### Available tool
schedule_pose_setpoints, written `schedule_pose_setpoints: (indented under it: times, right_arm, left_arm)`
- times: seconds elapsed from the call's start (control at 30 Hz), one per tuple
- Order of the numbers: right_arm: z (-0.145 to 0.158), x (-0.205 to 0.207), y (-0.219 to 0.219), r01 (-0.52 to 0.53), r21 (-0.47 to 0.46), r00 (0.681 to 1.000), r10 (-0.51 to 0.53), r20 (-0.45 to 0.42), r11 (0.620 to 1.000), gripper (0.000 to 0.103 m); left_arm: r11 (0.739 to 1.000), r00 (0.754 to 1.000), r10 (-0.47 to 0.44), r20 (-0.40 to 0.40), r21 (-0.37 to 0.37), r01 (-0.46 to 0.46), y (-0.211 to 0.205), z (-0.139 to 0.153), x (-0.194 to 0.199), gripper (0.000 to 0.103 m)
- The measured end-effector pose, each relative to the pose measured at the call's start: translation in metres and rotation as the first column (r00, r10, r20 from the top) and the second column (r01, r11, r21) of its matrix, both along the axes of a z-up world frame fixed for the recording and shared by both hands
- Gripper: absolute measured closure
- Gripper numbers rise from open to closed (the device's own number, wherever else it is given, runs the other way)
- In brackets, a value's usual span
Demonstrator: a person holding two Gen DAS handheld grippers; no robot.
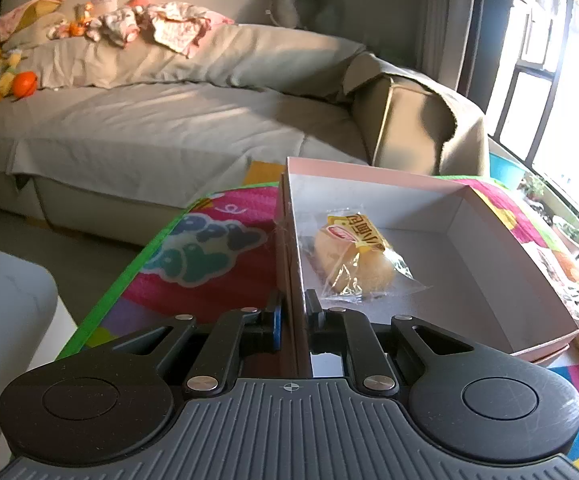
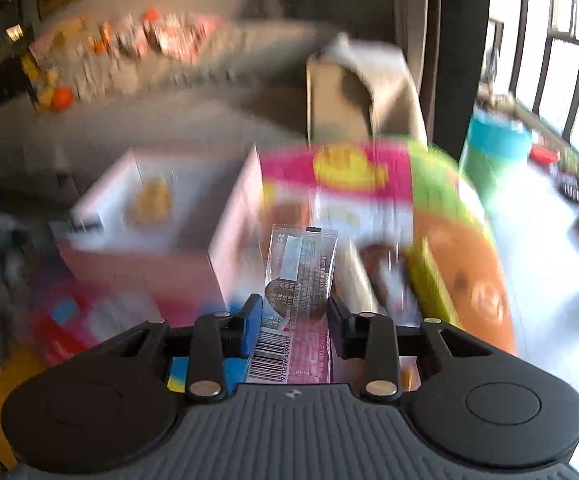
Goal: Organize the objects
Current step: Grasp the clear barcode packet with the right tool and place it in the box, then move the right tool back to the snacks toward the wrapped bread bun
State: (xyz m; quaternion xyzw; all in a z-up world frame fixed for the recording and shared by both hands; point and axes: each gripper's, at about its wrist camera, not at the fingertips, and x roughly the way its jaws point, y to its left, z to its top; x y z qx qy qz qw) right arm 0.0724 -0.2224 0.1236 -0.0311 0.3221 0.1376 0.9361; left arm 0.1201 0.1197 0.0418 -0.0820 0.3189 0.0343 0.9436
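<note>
On the colourful play mat (image 1: 217,248) that covered the table, a pink box (image 1: 489,264) stood open, and the left gripper (image 1: 292,314) was clamped on the box's left wall, one finger outside and the other inside, the jaws narrowed to the thickness of the cardboard. Inside the box, near that wall and just ahead of the inner finger, lay a wrapped bun (image 1: 353,258) in clear plastic with a yellow label; the remaining floor of the box showed bare grey. Behind the table ran a grey sofa (image 1: 161,120) with a heap of clothes (image 1: 141,24) along its back and an orange ball (image 1: 24,83) at its far left end. To the right, bright light came through the window (image 1: 561,80). In the right wrist view almost everything beyond the gripper was smeared by motion blur. The pink box (image 2: 161,216) showed to the left there, with a yellowish blur in it where the bun (image 2: 151,200) lay. The right gripper (image 2: 294,312) was partly closed around a snack packet (image 2: 299,276), a slim clear wrapper with printed text, a dark round piece visible inside and a barcode at its near end; the packet stood lengthwise between the fingers, its sides pressed by both pads, and it was held above the mat, to the right of the box and apart from it. Further right a teal bin (image 2: 497,148) stood on the floor by the window.
</note>
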Motion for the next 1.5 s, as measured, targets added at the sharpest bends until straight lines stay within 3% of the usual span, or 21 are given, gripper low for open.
schedule_pose_setpoints:
  times: [0.13,0.27,0.6,0.63,0.7,0.73,0.87,1.13,1.3,1.5]
  right_arm:
    - [0.042,0.007,0.019,-0.056,0.047,0.991,0.050,0.126,0.997,0.069]
    - [0.060,0.022,0.048,-0.124,0.088,0.978,0.107,0.179,0.988,0.069]
    - [0.041,0.094,0.119,-0.154,0.079,0.983,0.145,0.115,0.985,0.068]
    - [0.038,0.102,0.125,-0.169,0.079,0.981,0.160,0.107,0.982,0.066]
    - [0.029,0.113,0.131,-0.173,0.081,0.983,0.166,0.085,0.982,0.052]
    - [0.026,0.117,0.133,-0.162,0.072,0.985,0.156,0.079,0.984,0.051]
    - [0.022,0.116,0.120,-0.133,0.099,0.990,0.127,0.066,0.986,0.046]
    - [0.013,0.108,0.050,0.001,0.089,0.998,-0.007,0.065,0.996,0.035]
    - [-0.007,0.120,0.015,0.100,0.093,0.995,-0.101,-0.001,0.991,0.033]
    - [-0.052,0.135,0.003,0.138,0.109,0.985,-0.125,-0.123,0.984,0.030]
  left_arm:
    - [1.000,1.000,-0.003,0.001,-0.008,0.003,0.002,-0.001,-0.001,0.089]
    - [1.000,1.000,-0.003,0.001,-0.009,0.003,0.002,-0.001,-0.001,0.089]
    - [1.000,1.000,-0.007,0.003,-0.010,0.007,0.002,-0.002,-0.002,0.089]
    - [1.000,1.000,-0.008,0.003,-0.009,0.008,0.002,-0.002,-0.002,0.089]
    - [1.000,1.000,-0.010,0.003,-0.011,0.010,0.003,-0.002,-0.002,0.089]
    - [1.000,1.000,-0.011,0.003,-0.012,0.011,0.003,-0.002,-0.002,0.089]
    - [1.000,1.000,-0.011,0.005,-0.012,0.011,0.004,-0.003,-0.002,0.089]
    - [1.000,1.000,-0.005,0.008,-0.020,0.005,0.004,-0.004,-0.002,0.089]
    - [1.000,1.000,-0.001,0.006,-0.019,0.002,0.003,-0.003,-0.002,0.089]
    - [1.000,1.000,-0.001,0.001,-0.015,0.001,0.002,-0.003,-0.003,0.089]
